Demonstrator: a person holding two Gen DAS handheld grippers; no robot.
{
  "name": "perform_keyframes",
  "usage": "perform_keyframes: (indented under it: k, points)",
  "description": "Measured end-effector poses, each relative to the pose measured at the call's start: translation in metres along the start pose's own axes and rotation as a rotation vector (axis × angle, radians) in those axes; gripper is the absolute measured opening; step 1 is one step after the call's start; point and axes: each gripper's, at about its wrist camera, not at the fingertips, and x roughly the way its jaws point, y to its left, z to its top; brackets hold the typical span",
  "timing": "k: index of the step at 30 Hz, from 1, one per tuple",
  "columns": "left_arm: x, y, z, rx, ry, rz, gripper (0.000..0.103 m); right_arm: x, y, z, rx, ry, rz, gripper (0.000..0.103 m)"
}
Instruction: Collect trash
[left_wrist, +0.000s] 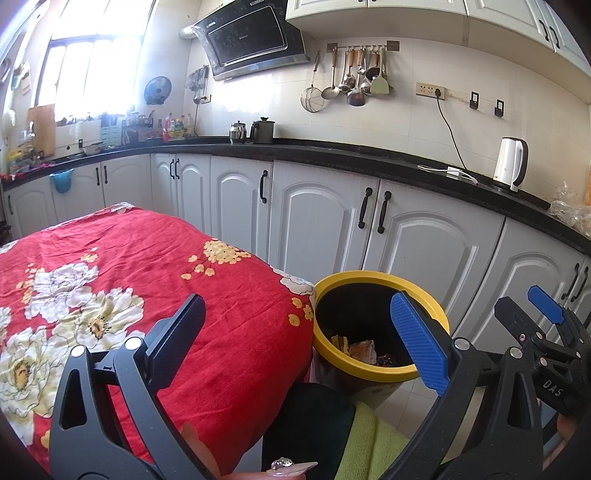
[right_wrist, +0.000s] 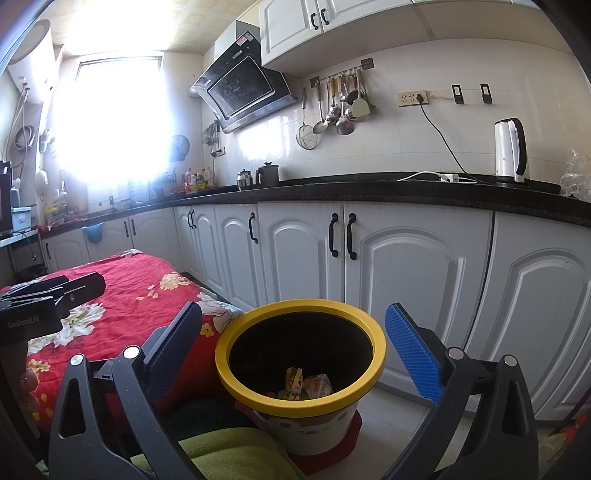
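Just ahead of the right tongs (right_wrist: 293, 354), spread wide and holding nothing: one yellow-rimmed bin (right_wrist: 376, 356), upright, beside the desk's red floral cloth (right_wrist: 147, 291). Inside, a few crumpled wrappers (right_wrist: 304, 384), perhaps three. Left tongs (left_wrist: 301, 339) likewise wide and bare, bin to their right, so right nearer. Beyond, cloth seemingly bare of trash; farther, white cabinets (right_wrist: 303, 251).

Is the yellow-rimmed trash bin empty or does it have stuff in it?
Not empty. The bin stands upright and open, with a few crumpled wrappers on its bottom; most of its inside is unfilled.
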Motion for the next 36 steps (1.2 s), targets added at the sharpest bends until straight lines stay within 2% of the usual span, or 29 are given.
perform_keyframes:
  k: [26, 33, 36]
  points:
    - [0.003, 0.003, -0.001, 0.002, 0.011, 0.004, 0.092, 0.001, 0.003, -0.003, 0.009, 0.01, 0.0, 0.097]
    - [0.007, 0.008, -0.002, -0.013, 0.061, -0.009, 0.092, 0.009, 0.005, 0.001, 0.022, 0.043, 0.01, 0.097]
    - [0.003, 0.039, 0.006, -0.089, 0.109, 0.027, 0.092, 0.019, 0.022, 0.016, 0.016, 0.049, 0.063, 0.097]
